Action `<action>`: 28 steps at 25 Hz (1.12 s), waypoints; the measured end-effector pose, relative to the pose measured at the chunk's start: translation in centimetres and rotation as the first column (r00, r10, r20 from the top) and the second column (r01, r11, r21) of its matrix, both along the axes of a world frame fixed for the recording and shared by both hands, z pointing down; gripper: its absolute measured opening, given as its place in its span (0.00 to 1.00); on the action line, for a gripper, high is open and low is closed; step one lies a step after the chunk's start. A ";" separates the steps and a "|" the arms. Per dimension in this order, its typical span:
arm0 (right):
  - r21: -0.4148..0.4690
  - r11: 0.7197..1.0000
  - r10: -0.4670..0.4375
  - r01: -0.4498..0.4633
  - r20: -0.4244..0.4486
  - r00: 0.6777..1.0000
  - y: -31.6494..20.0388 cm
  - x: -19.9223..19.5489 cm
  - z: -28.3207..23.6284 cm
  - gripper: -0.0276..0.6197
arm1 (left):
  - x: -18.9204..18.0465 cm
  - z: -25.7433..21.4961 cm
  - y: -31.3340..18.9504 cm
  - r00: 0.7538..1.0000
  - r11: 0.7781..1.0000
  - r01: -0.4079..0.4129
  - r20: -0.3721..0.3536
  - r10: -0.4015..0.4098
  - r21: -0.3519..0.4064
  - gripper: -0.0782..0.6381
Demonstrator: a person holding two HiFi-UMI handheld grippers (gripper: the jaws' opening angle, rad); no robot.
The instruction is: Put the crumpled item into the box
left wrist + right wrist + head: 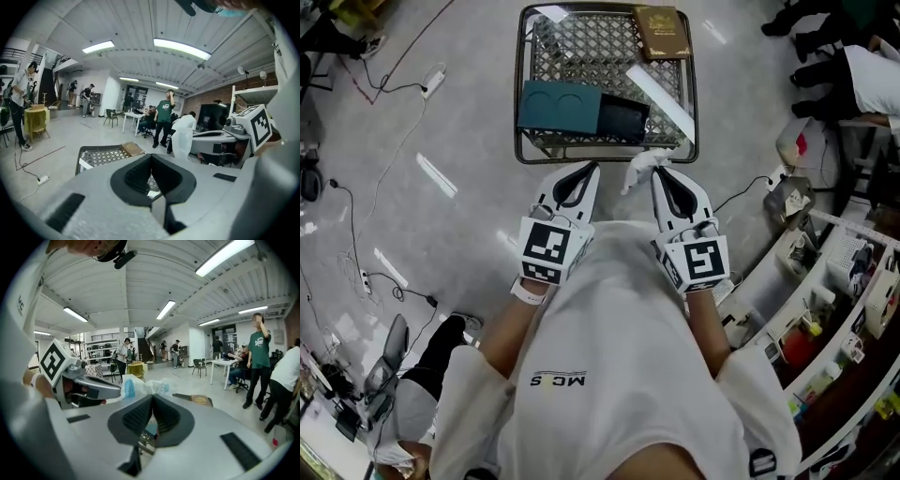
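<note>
A white crumpled item (639,166) hangs from the tip of my right gripper (657,170), which is shut on it. In the right gripper view the crumpled item (140,386) shows as clear plastic with blue print, bunched just past the right gripper (153,397). A teal box (560,106) with a dark section (623,120) beside it lies on the near side of a metal mesh table (605,47), just ahead of both grippers. My left gripper (592,168) is held beside the right one, shut and empty. In its own view the left gripper (151,157) has its jaws together.
A brown book (662,32) lies on the table's far right corner and a white strip (660,99) slants across its right side. Cables and a power strip (432,82) run over the floor at left. Shelves and clutter (825,300) line the right. People stand beyond the table.
</note>
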State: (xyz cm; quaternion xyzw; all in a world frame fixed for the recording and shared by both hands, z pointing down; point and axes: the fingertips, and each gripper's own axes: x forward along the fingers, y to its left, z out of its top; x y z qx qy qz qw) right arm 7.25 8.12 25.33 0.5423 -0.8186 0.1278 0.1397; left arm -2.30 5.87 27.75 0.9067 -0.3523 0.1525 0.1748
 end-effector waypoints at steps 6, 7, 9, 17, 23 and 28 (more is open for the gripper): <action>-0.044 0.999 -0.031 0.032 0.022 0.999 -3.2 0.0 1.2 0.07 | -0.5 0.7 -2.3 0.998 0.997 0.066 -0.012 -0.066 -0.045 0.14; -0.045 0.998 -0.042 0.043 0.021 0.999 -3.7 0.0 1.2 0.07 | -0.6 0.7 -2.6 0.997 0.996 0.075 -0.017 -0.076 -0.051 0.14; -0.040 0.998 -0.055 0.055 0.012 0.998 -4.7 -0.2 1.4 0.07 | -0.7 0.7 -3.3 0.997 0.995 0.080 -0.009 -0.081 -0.051 0.14; -0.059 0.994 -0.088 0.087 -0.007 0.996 -6.7 -0.6 2.6 0.07 | -0.4 1.8 -4.7 0.998 0.996 0.058 0.005 -0.058 -0.068 0.14; -0.088 0.992 -0.095 0.091 -0.035 0.995 -8.2 -0.3 5.4 0.07 | 0.1 3.0 -5.0 0.998 0.994 0.064 0.022 -0.062 -0.085 0.14; -0.122 0.988 -0.100 0.092 -0.059 0.993 -10.3 -0.2 8.6 0.07 | 0.2 4.4 -5.7 0.998 0.992 0.064 0.035 -0.061 -0.108 0.14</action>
